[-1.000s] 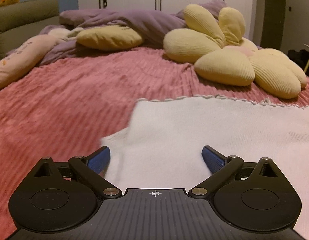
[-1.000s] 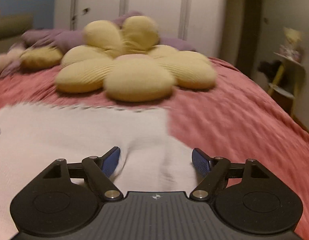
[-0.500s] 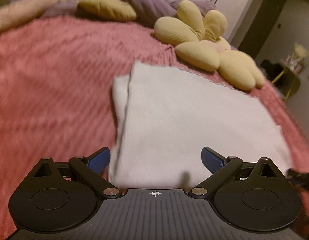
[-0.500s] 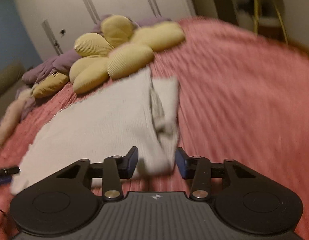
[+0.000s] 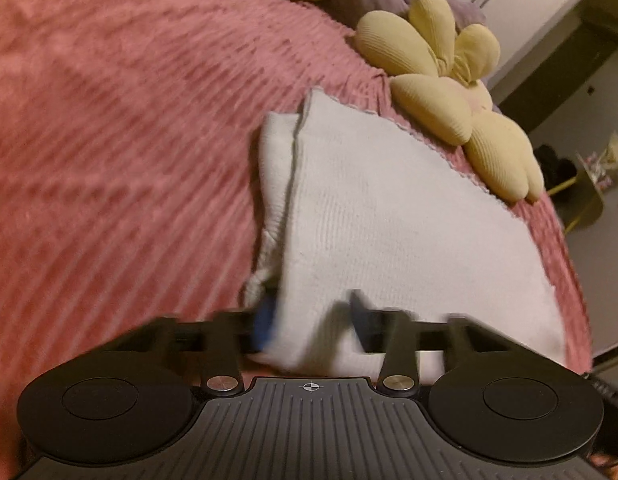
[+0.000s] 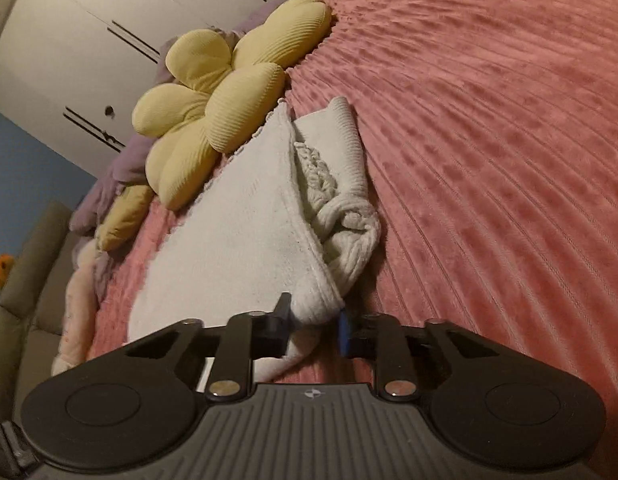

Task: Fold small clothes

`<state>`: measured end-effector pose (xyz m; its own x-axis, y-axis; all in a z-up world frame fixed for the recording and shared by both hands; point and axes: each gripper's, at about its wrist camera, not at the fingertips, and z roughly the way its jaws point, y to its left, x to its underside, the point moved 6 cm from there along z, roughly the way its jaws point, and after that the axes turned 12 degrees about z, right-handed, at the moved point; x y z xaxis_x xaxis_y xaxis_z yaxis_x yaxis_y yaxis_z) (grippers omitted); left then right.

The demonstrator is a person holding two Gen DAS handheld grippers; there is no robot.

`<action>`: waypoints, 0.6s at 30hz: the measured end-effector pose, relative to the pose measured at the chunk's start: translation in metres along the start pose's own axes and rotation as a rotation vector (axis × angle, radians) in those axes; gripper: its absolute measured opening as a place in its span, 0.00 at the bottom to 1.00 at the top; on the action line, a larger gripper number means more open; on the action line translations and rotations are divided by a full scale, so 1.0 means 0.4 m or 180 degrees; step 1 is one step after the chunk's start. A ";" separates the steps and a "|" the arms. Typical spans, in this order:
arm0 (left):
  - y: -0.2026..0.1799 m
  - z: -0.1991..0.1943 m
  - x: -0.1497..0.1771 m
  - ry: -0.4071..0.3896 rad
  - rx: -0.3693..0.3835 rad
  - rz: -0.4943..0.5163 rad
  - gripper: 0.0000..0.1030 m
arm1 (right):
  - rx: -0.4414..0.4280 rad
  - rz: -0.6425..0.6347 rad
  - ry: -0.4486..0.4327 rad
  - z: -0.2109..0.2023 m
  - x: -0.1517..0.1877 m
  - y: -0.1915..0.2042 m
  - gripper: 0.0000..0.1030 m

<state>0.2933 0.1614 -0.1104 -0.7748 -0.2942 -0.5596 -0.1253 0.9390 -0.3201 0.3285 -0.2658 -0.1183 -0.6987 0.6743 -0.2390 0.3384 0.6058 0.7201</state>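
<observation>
A white knitted garment [image 5: 373, 216] lies on the pink ribbed bedspread [image 5: 109, 140], with a sleeve tucked under along its left edge. My left gripper [image 5: 311, 320] has its blue-padded jaws closed around the garment's near left corner; the fingers are blurred. In the right wrist view the same garment [image 6: 237, 236] shows its right side, with a bunched sleeve beside it. My right gripper [image 6: 315, 320] is shut on the garment's near right corner, and the cloth rises from the bed toward it.
A yellow flower-shaped cushion [image 5: 449, 92] lies just beyond the garment's far edge; it also shows in the right wrist view [image 6: 221, 92]. Purple bedding [image 6: 121, 168] and a white wardrobe [image 6: 109, 40] are behind. A yellow side table [image 5: 581, 196] stands off the bed's right.
Both grippers went from open over the flat garment to closed on its near corners. Both views have tilted and risen, and the garment's near edge lifts with them.
</observation>
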 end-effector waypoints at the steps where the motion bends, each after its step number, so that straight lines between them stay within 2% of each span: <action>1: 0.002 -0.004 -0.004 0.0007 -0.0008 0.0016 0.09 | 0.0031 -0.0103 -0.0022 0.000 -0.001 0.009 0.16; 3: 0.008 -0.024 -0.012 -0.0089 0.0028 -0.0034 0.09 | 0.0126 -0.0351 -0.0179 -0.017 -0.004 0.027 0.14; 5: 0.016 -0.033 -0.015 -0.0137 0.0048 -0.0045 0.10 | 0.0203 -0.0610 -0.0450 -0.045 -0.007 0.045 0.14; 8: 0.042 -0.021 -0.014 -0.0065 -0.0031 -0.0053 0.18 | 0.0622 -0.1026 -0.0566 -0.033 0.001 0.039 0.17; 10: 0.055 -0.018 -0.016 -0.0059 0.0089 -0.0119 0.35 | 0.0725 -0.1175 -0.0575 -0.034 0.010 0.035 0.25; 11: 0.060 -0.020 -0.021 -0.0084 0.0121 -0.0144 0.41 | 0.0717 -0.1123 -0.0602 -0.045 0.007 0.036 0.34; 12: 0.065 -0.021 -0.027 -0.0118 0.0089 -0.0156 0.59 | 0.0745 -0.1081 -0.0654 -0.059 0.004 0.037 0.36; 14: 0.070 -0.017 -0.040 -0.0189 0.0046 -0.0156 0.63 | 0.0849 -0.1176 -0.0871 -0.086 -0.004 0.057 0.37; 16: 0.071 0.005 -0.050 -0.0135 0.0183 -0.0242 0.70 | 0.0912 -0.1449 -0.1050 -0.094 0.002 0.096 0.37; 18: 0.073 0.030 -0.054 -0.0080 0.0227 -0.0306 0.70 | 0.0801 -0.1716 -0.0953 -0.071 0.028 0.144 0.37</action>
<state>0.3139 0.1930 -0.1168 -0.7454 -0.3876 -0.5423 -0.1533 0.8915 -0.4263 0.3225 -0.2352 -0.0610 -0.6184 0.3156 -0.7197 0.1528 0.9466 0.2838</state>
